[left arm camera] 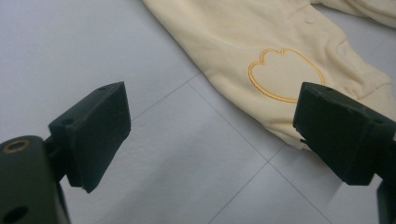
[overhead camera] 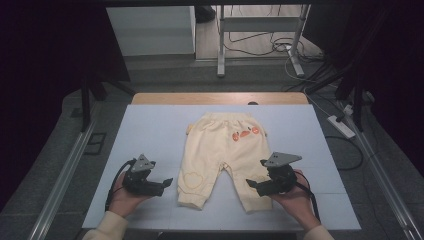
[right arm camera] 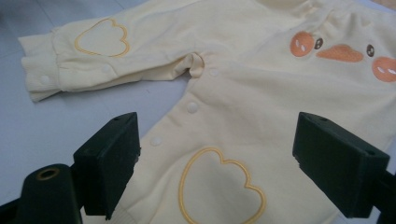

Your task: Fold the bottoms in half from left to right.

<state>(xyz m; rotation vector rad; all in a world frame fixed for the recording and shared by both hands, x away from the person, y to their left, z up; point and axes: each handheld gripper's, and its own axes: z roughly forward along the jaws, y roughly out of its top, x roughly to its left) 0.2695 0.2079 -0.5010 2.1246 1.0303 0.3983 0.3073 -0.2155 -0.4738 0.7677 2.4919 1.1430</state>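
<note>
Left gripper (overhead camera: pixel 168 182) sits at the near-left of the table (overhead camera: pixel 150 130), held in the person's left hand (overhead camera: pixel 125 197), w/ its cable looping off the hand's left side. Jaws wide apart, nothing between them but bare table. It points rightward at the pants, tip just beside the cuff of the left-hand leg but not touching. In the left gripper view the gripper (left arm camera: pixel 212 135) frames pale grey table w/ thin seam lines; the leg's cuff end and its orange-outlined knee patch (left arm camera: pixel 286 74) lie at upper right, partly behind the right jaw.

Centre: pale yellow baby pants (overhead camera: pixel 225 155) lying flat on the table, waistband toward the far edge, both legs spread toward the person. Orange duck-face print (overhead camera: pixel 244 132) near the waist, right of middle. Knee patch (overhead camera: pixel 191 179) on the left-hand leg. Wooden table edge shows past the grey surface at the far side.

Right gripper (overhead camera: pixel 248 184) at near-right, held in the right hand (overhead camera: pixel 295 197), grey three-cornered plate on top. Jaws also wide apart, clamped on nothing. It points leftward and its tip is over the lower part of the right-hand leg; contact w/ the cloth can't be told. Right gripper view: gripper (right arm camera: pixel 215 158) looks along that leg, a knee patch (right arm camera: pixel 219 191) between the jaws, snap buttons (right arm camera: pixel 192 107) along the inseam, the other leg stretching to upper left, duck face (right arm camera: pixel 343 52) at upper right.
</note>
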